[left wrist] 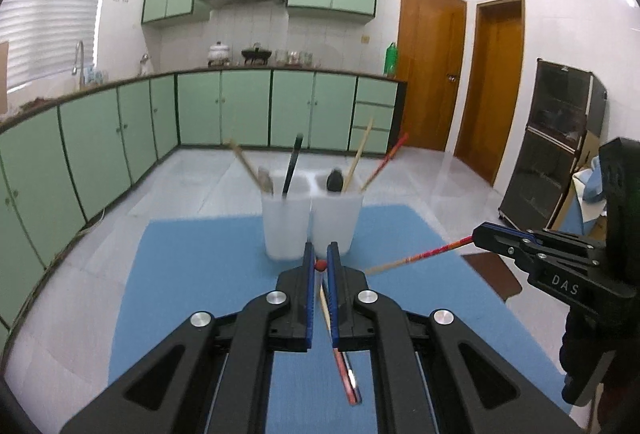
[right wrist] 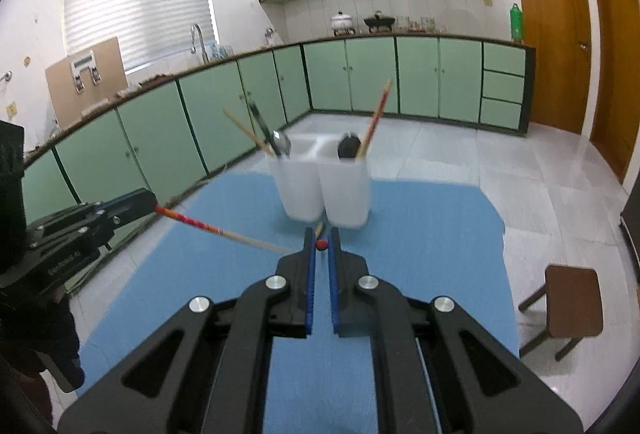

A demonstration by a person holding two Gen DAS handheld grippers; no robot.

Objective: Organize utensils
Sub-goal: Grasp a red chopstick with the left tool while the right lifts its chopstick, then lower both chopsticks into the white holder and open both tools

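A white two-compartment utensil holder [left wrist: 312, 222] stands on a blue mat [left wrist: 200, 294]; it also shows in the right wrist view [right wrist: 324, 185]. It holds chopsticks and dark-handled utensils in both compartments. My left gripper [left wrist: 320, 254] is shut on a red-patterned chopstick [left wrist: 340, 362] that runs back under the fingers. In the right wrist view the left gripper [right wrist: 152, 203] holds that chopstick [right wrist: 220, 232] pointing toward the holder. My right gripper [right wrist: 321, 238] is shut on another red chopstick [right wrist: 319, 232]; in the left wrist view the right gripper [left wrist: 478, 234] holds it [left wrist: 420, 256].
Green kitchen cabinets [left wrist: 240, 105] run along the back and left. Two brown doors [left wrist: 432, 69] and a dark cabinet [left wrist: 552, 145] stand at the right. A small brown stool [right wrist: 568, 306] sits beside the table's right edge.
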